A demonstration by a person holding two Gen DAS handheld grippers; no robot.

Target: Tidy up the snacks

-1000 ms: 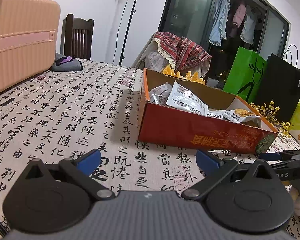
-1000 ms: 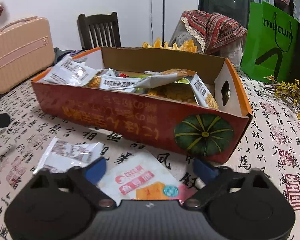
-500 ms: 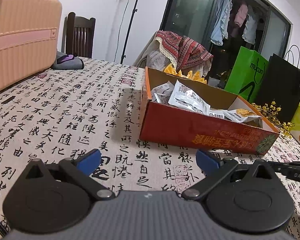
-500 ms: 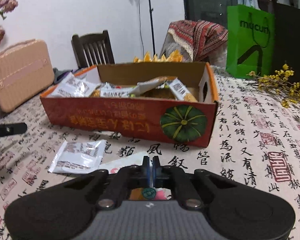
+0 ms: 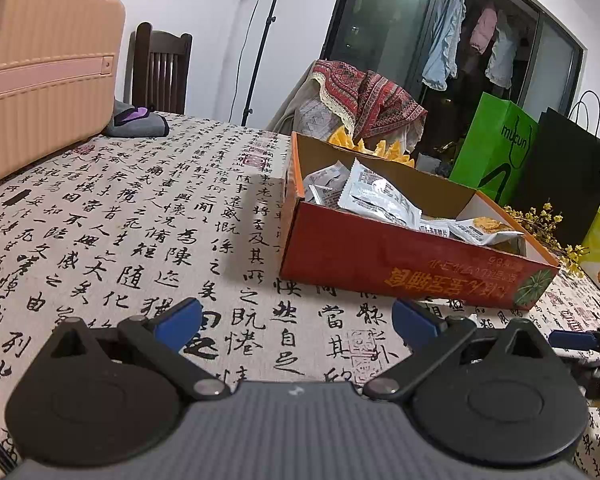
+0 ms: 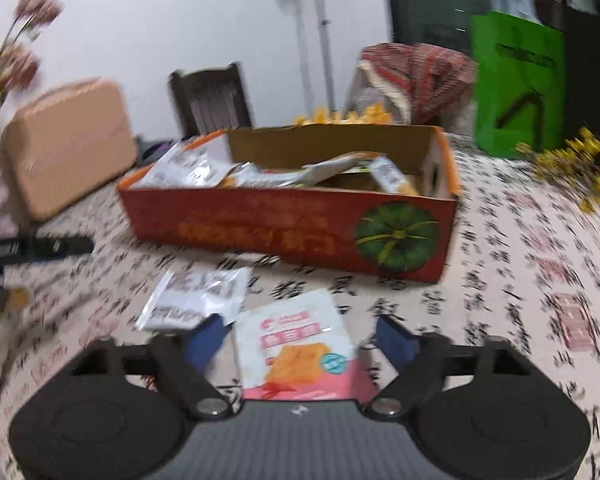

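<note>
A red-orange cardboard box (image 5: 400, 264) (image 6: 284, 228) stands on the table and holds several snack packets (image 5: 376, 196). In the right wrist view a pink and white snack packet (image 6: 300, 344) lies flat between the open fingers of my right gripper (image 6: 300, 340), with a white packet (image 6: 196, 296) to its left. My left gripper (image 5: 296, 316) is open and empty, low over the tablecloth to the left front of the box. The right view is blurred by motion.
A peach suitcase (image 5: 40, 72) (image 6: 68, 140) stands at the table's left. A dark chair (image 5: 160, 68), a green bag (image 5: 496, 148), a black bag (image 5: 564, 176) and yellow flowers (image 5: 540, 224) lie behind and right of the box. The calligraphy tablecloth (image 5: 120, 220) covers the table.
My right gripper was open, shut half a second ago, and is open again, with the pink packet between its fingers. It has pulled back from the box. The left gripper barely moved.
</note>
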